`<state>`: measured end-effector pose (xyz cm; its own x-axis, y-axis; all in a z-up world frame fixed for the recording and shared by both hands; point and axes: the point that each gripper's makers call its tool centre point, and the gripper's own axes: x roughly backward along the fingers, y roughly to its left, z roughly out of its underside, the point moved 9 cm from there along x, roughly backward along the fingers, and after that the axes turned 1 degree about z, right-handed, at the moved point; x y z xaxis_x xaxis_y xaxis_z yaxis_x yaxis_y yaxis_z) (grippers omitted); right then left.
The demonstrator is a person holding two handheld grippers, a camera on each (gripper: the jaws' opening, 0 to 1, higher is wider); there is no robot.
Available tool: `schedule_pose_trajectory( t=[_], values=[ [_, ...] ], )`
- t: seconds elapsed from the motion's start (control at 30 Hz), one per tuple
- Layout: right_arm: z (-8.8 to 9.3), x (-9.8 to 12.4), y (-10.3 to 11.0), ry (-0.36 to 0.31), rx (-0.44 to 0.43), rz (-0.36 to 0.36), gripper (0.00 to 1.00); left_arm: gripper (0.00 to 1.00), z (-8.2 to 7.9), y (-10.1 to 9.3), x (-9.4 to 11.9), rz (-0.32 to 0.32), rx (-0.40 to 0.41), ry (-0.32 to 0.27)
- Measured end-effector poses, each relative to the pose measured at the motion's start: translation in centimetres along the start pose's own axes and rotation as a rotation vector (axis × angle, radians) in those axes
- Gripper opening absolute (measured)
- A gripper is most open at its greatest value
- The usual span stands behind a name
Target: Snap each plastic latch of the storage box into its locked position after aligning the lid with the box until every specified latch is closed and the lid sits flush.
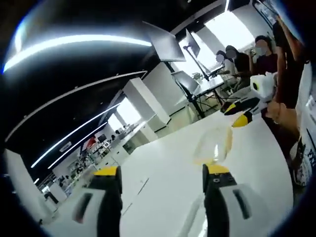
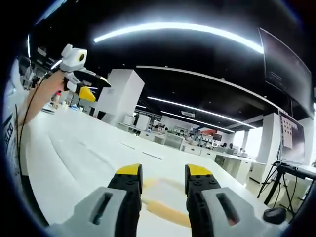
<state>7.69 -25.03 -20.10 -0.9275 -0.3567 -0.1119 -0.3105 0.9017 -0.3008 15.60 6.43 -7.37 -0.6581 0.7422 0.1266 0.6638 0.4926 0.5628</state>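
Note:
In the left gripper view my left gripper (image 1: 163,173) stands open, its yellow-tipped jaws wide apart over a white table (image 1: 163,163). Just beyond its right jaw lies a blurred, see-through shape with a yellowish edge (image 1: 213,145); I cannot tell what part of the box it is. Further off, a hand holds my right gripper (image 1: 237,114) in the air. In the right gripper view my right gripper (image 2: 164,172) is open, with a blurred yellow-orange strip (image 2: 165,210) low between its jaws. The left gripper (image 2: 91,86) is raised at upper left, held by a hand.
The white table (image 2: 74,148) runs far ahead. Several people (image 1: 247,59) sit at desks behind the table's far end, beside monitors on stands (image 1: 190,84). A black stand (image 2: 276,182) rises at the right. White pillars and office desks fill the background.

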Motion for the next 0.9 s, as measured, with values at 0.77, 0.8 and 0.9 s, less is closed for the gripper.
schedule_pose_trajectory(
  t=[0.77,0.8,0.9],
  values=[
    [0.3,1.4,-0.8,0.017,0.003,0.036,0.33,0.71,-1.3,-2.8,-10.9,0.332,-0.022,0.186],
    [0.3,1.4,-0.9,0.018,0.003,0.037,0.33,0.71,-1.2,-2.9,-11.3,0.340,-0.022,0.195],
    [0.3,1.5,-1.0,0.020,0.004,0.038,0.33,0.65,-0.7,-3.3,-12.8,0.402,0.001,0.214]
  ],
)
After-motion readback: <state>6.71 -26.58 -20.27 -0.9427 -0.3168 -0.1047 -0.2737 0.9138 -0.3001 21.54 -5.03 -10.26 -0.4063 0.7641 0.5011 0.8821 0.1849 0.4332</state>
